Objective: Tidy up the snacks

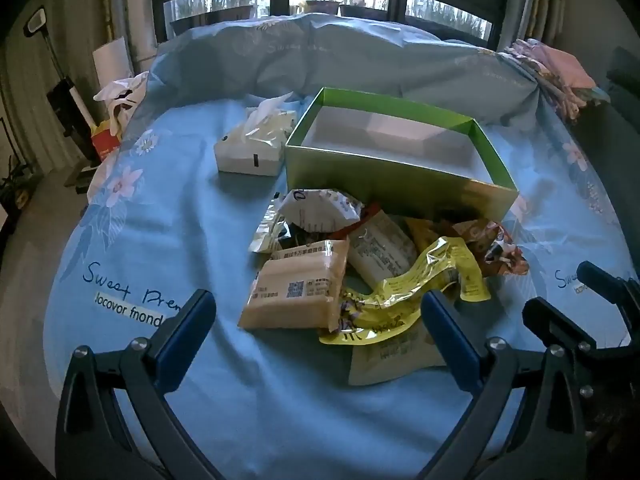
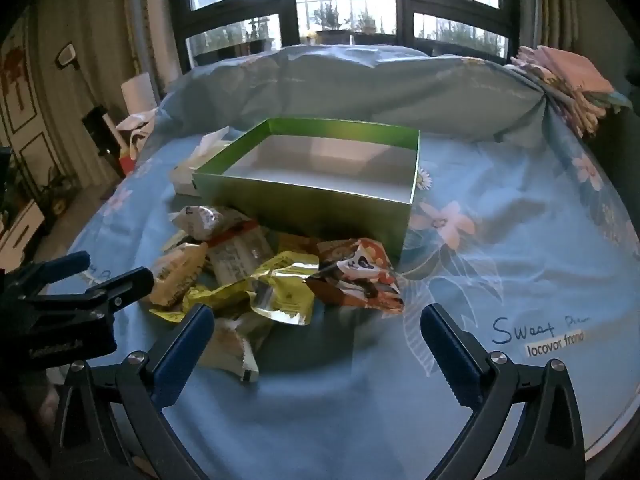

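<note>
An empty green box [image 1: 396, 184] [image 2: 320, 206] stands open on the blue bedsheet. A heap of snack packets lies against its near wall: a cream packet [image 1: 296, 292], a crumpled yellow wrapper [image 1: 416, 292] [image 2: 272, 288], a white packet [image 1: 320, 208] and an orange panda packet [image 2: 356, 276] [image 1: 496, 248]. My left gripper [image 1: 320, 316] hovers open just short of the cream packet and yellow wrapper, nothing between its fingers. My right gripper [image 2: 316, 328] is open too, below the orange packet. Each gripper shows at the edge of the other's view.
A tissue box [image 1: 252, 148] [image 2: 192, 172] sits left of the green box. A rolled blue duvet [image 1: 320, 56] lies behind it, with folded pink cloth [image 1: 560, 72] at the far right. The bed's left edge drops to the floor, where bags and a stand are.
</note>
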Demonstrator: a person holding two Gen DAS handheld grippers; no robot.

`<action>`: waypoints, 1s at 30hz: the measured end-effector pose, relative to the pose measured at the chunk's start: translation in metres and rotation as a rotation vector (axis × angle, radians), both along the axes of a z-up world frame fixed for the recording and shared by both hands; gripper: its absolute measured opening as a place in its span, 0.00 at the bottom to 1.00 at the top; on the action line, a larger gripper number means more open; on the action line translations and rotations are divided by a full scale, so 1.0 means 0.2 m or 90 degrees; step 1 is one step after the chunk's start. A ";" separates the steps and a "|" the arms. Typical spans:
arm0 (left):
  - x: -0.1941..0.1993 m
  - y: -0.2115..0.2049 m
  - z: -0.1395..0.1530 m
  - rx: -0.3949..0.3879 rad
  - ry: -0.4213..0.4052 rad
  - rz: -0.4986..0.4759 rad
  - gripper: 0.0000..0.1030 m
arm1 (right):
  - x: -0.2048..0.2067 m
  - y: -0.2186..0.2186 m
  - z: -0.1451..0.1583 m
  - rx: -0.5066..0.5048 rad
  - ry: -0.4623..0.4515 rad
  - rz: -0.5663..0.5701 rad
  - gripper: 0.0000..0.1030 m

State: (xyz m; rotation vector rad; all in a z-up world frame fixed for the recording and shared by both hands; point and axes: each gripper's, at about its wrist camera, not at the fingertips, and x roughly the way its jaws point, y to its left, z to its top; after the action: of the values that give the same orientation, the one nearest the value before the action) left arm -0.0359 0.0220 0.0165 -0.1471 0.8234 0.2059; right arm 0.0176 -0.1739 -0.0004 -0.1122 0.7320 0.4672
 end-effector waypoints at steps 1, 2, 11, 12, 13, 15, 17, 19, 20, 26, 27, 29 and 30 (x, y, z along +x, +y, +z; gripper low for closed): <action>0.00 0.00 0.00 0.001 -0.001 0.000 1.00 | 0.00 0.00 0.00 0.000 -0.001 0.000 1.00; 0.00 0.00 0.01 0.002 -0.003 -0.001 1.00 | 0.00 0.00 0.00 -0.001 -0.003 0.001 1.00; -0.01 -0.01 0.02 0.006 -0.014 -0.004 1.00 | 0.01 0.03 -0.02 -0.002 -0.008 0.004 1.00; -0.01 -0.01 0.02 0.007 -0.014 -0.004 1.00 | 0.00 0.04 -0.01 -0.003 -0.008 0.004 1.00; -0.01 -0.01 0.02 0.007 -0.015 -0.005 1.00 | 0.00 0.03 -0.01 -0.001 -0.009 0.004 1.00; -0.01 -0.01 0.03 0.008 -0.017 -0.006 1.00 | -0.02 0.04 -0.01 -0.001 -0.009 0.006 1.00; -0.01 -0.01 0.03 0.010 -0.018 -0.006 1.00 | -0.01 0.02 0.00 -0.003 -0.003 0.010 1.00; -0.01 -0.02 0.03 0.010 -0.019 -0.006 1.00 | -0.01 0.03 0.00 -0.006 -0.014 0.010 1.00; -0.01 -0.02 0.03 0.012 -0.020 -0.005 1.00 | -0.01 0.03 0.00 -0.005 -0.013 0.011 1.00; -0.01 -0.02 0.04 0.014 -0.023 -0.007 1.00 | -0.01 0.03 0.00 -0.004 -0.031 0.010 1.00; -0.01 -0.02 0.04 0.013 -0.023 -0.007 1.00 | -0.02 0.02 0.00 -0.003 -0.041 0.010 1.00; -0.01 -0.02 0.04 0.015 -0.023 -0.006 1.00 | -0.01 0.02 0.00 -0.001 -0.036 0.011 1.00; -0.01 -0.02 0.04 0.015 -0.023 -0.006 1.00 | -0.01 0.02 0.00 0.000 -0.041 0.011 1.00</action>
State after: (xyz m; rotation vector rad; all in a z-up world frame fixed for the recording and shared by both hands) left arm -0.0383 0.0181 0.0236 -0.1245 0.7861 0.2030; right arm 0.0146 -0.1691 0.0002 -0.1328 0.6690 0.4776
